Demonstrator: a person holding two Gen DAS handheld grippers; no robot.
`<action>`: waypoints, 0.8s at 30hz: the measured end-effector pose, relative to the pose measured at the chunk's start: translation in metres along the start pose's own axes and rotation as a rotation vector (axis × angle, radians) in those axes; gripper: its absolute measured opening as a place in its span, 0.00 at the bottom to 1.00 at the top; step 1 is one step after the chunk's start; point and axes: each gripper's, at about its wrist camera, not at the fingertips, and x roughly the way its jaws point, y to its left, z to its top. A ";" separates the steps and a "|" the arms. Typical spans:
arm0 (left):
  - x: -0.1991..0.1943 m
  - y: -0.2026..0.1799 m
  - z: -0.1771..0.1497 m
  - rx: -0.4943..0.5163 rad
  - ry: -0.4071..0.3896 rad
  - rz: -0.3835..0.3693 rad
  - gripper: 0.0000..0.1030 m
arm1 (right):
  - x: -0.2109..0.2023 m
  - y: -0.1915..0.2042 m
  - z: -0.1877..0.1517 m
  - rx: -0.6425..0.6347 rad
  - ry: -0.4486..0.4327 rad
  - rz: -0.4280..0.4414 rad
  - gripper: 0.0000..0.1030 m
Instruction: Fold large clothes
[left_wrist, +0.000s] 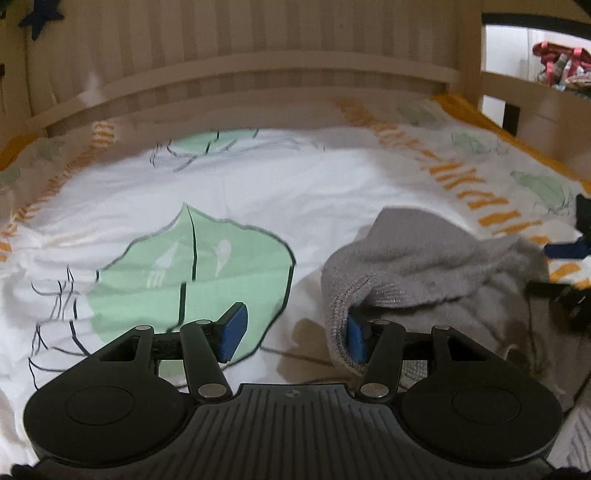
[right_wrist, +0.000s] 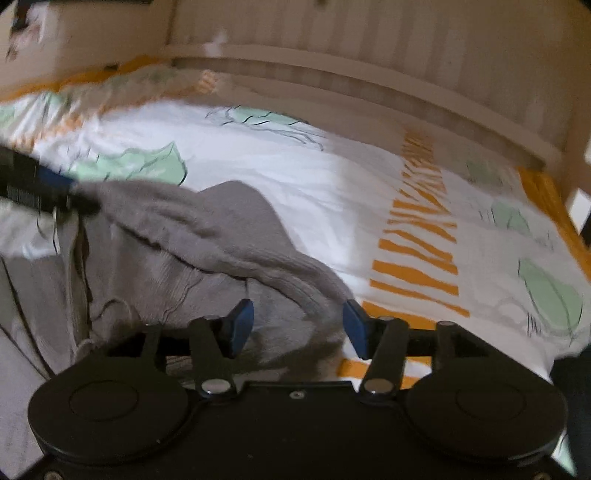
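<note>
A grey knitted sweater (left_wrist: 436, 266) lies crumpled on a bed at the right of the left wrist view, and at lower left in the right wrist view (right_wrist: 192, 251). My left gripper (left_wrist: 295, 334) is open; its right finger (left_wrist: 356, 339) sits under a fold of the sweater's edge, its left finger over the sheet. My right gripper (right_wrist: 297, 328) is open, with a rolled fold of the sweater lying between its fingers. The right gripper also shows at the right edge of the left wrist view (left_wrist: 565, 251), and the left gripper at the left edge of the right wrist view (right_wrist: 40, 184).
The bed sheet (left_wrist: 280, 192) is white with green leaf prints and orange striped bands. A beige slatted bed rail (left_wrist: 258, 74) runs along the far side. A bed post (left_wrist: 471, 51) stands at the back right, with coloured items (left_wrist: 561, 64) beyond.
</note>
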 end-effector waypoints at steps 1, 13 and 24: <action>-0.002 0.000 0.002 -0.001 -0.012 0.002 0.52 | 0.005 0.006 0.001 -0.027 0.002 -0.012 0.58; -0.013 -0.002 0.009 -0.074 -0.087 -0.027 0.52 | 0.031 0.055 0.019 -0.173 -0.039 -0.111 0.76; -0.011 0.014 -0.007 -0.047 -0.037 -0.055 0.52 | -0.002 -0.048 0.001 0.083 0.011 -0.338 0.74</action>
